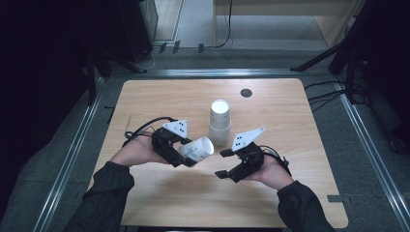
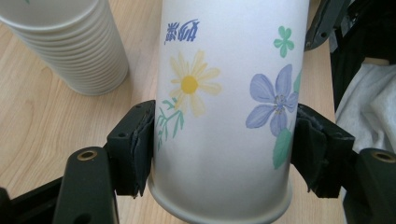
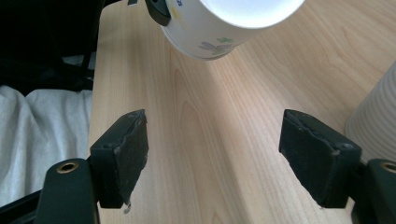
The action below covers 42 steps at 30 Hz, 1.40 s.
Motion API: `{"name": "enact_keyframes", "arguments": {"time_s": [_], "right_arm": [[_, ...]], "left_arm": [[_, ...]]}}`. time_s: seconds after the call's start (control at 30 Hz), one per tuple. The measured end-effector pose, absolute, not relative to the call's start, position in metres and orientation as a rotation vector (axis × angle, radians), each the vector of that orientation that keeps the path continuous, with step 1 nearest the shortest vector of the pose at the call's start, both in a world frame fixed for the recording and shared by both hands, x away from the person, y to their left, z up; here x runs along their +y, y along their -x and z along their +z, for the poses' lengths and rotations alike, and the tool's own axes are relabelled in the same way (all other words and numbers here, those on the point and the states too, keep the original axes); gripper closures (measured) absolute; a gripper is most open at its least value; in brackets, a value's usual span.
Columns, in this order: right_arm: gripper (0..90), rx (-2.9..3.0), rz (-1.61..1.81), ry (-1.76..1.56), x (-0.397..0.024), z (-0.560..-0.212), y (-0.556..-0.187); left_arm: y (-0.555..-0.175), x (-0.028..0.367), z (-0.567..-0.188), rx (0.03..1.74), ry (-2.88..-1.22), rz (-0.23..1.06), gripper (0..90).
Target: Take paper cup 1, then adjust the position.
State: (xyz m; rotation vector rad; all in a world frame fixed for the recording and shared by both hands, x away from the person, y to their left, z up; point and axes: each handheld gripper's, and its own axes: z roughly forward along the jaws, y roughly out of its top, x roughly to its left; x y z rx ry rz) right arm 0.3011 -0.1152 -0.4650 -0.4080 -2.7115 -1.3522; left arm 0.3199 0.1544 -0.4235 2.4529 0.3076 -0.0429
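Observation:
A white paper cup (image 1: 197,150) printed with flowers lies on its side in my left gripper (image 1: 180,155), lifted off the wooden table (image 1: 145,101). In the left gripper view both pads press the cup (image 2: 224,116) near its base. A stack of white paper cups (image 1: 220,122) stands upright mid-table, just behind both hands, and its ribbed rims (image 2: 65,46) show at the upper left of the left gripper view. My right gripper (image 1: 223,163) hovers to the right of the held cup, jaws spread with bare table between them. The cup's open mouth (image 3: 247,9) faces the right gripper from above.
A small dark round disc (image 1: 246,93) lies in the tabletop near its far edge. Metal rails (image 1: 77,145) run along both sides of the table. Cables trail from each gripper. White cloth (image 3: 42,135) shows beyond the table's edge in the right gripper view.

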Motion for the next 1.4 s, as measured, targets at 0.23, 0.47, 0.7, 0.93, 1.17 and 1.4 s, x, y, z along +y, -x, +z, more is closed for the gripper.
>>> {"name": "enact_keyframes", "arguments": {"time_s": [0.23,0.47,0.7,0.93,1.17,1.4], "right_arm": [[24.6,-2.656,-1.44,0.409,-0.118,-0.462,-0.304],[24.6,-2.671,-1.441,0.413,-0.115,-0.466,-0.307],[24.6,-2.68,-1.441,0.407,-0.11,-0.468,-0.305],[24.5,-2.666,-1.441,0.363,-0.099,-0.471,-0.302],[24.5,-2.645,-1.446,0.314,-0.088,-0.474,-0.3],[24.8,-2.644,-1.433,0.284,-0.078,-0.476,-0.296]], "left_arm": [[-0.317,0.159,-0.43,0.291,-2.52,-0.035,29.9],[-0.315,0.157,-0.437,0.279,-2.605,-0.022,29.8],[-0.309,0.147,-0.443,0.238,-2.677,-0.028,29.7],[-0.301,0.136,-0.442,0.192,-2.732,-0.03,29.7],[-0.294,0.127,-0.439,0.154,-2.78,-0.033,29.6],[-0.293,0.121,-0.441,0.153,-2.81,-0.053,29.6]]}}
